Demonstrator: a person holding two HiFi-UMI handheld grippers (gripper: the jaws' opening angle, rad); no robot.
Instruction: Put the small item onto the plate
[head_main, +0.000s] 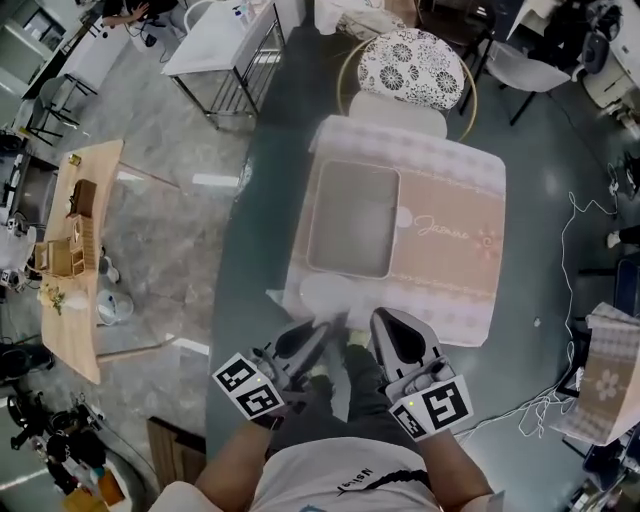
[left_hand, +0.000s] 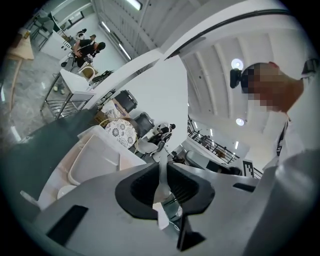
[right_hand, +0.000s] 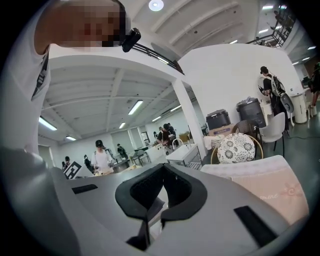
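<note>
A thin white utensil, perhaps a plastic spoon (left_hand: 160, 186), stands on edge between the pads of my left gripper (left_hand: 161, 172), which is shut on it. In the head view that left gripper (head_main: 318, 336) hovers at the table's near edge, just short of a small round white plate (head_main: 326, 293). Behind it, a larger rectangular cream tray (head_main: 318, 215) lies on a pink tablecloth (head_main: 450, 250). My right gripper (head_main: 387, 322) hangs beside the left one, shut with nothing between its jaws. In its own view the right gripper (right_hand: 162, 172) points over the cloth (right_hand: 272, 186).
The cloth covers a dark glass table (head_main: 255, 250). A chair with a black-and-white patterned cushion (head_main: 412, 65) stands at the far side. A small white scrap (head_main: 272, 297) lies left of the round plate. Cables (head_main: 575, 300) trail on the floor at right.
</note>
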